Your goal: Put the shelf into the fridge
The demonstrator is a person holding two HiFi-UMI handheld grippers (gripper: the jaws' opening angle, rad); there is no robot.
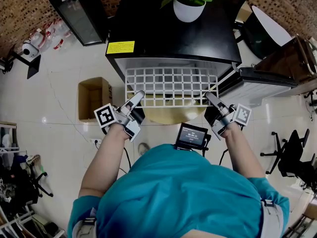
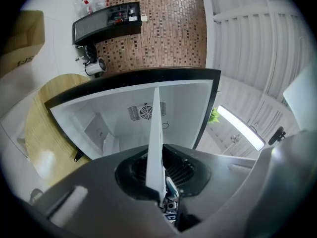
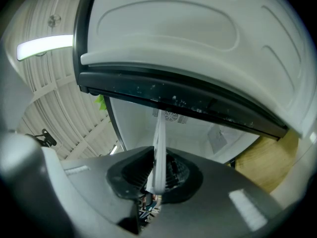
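Observation:
A white wire-grid shelf (image 1: 171,86) is held level in front of the small black fridge (image 1: 168,31), its far edge at the fridge's open mouth. My left gripper (image 1: 138,96) is shut on the shelf's near left corner. My right gripper (image 1: 210,97) is shut on its near right corner. In the left gripper view the shelf (image 2: 156,143) shows edge-on as a white blade running from the jaws into the white fridge cavity (image 2: 133,113). The right gripper view shows the shelf (image 3: 159,150) edge-on too, pointing at the cavity's back wall with a fan grille (image 3: 171,116).
The fridge door (image 1: 270,78) swings open to the right. A potted plant (image 1: 190,1) stands on the fridge top. A round wooden mat (image 1: 171,114) lies under the fridge, a cardboard box (image 1: 93,98) on the floor to the left. An office chair (image 1: 292,152) is at right.

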